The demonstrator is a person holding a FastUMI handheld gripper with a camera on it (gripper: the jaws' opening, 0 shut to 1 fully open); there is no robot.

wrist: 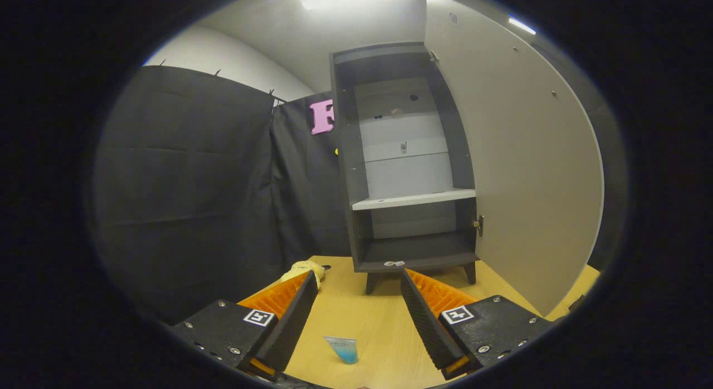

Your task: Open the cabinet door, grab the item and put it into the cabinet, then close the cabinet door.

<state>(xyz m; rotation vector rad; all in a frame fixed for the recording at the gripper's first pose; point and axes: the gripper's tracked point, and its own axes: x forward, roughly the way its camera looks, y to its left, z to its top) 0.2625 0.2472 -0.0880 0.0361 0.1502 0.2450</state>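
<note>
Gripper view. The gripper (pixel 359 283) hangs over a wooden table (pixel 379 322), fingers spread wide apart with nothing between the pads; bare tabletop shows through the gap.

Landmark: the dark cabinet (pixel 409 160), standing upright on short legs on the table, just beyond the fingertips. Its door (pixel 523 166), pale on the inner face, is swung fully open to the cabinet's right side, hinged along that edge; a small brass-coloured fitting sits low on the hinge side. Inside the cabinet: one light shelf (pixel 415 199) about two thirds of the way down, a pale back panel above it, a dark bottom compartment below. Both compartments look bare. Two small pale tabs sit on the front lip of the cabinet floor; what they are I cannot tell.

The item, a small tube (pixel 342 348) with a blue lower end and whitish top, stands on the table well in front of the cabinet, on the near side of the fingertips, low between the two fingers and touching neither.

A yellow crumpled object (pixel 303 270) lies on the table to the cabinet's left front, partly hidden behind the left finger's tip. Black cloth wall (pixel 189 183) stands left of and behind the cabinet.
</note>
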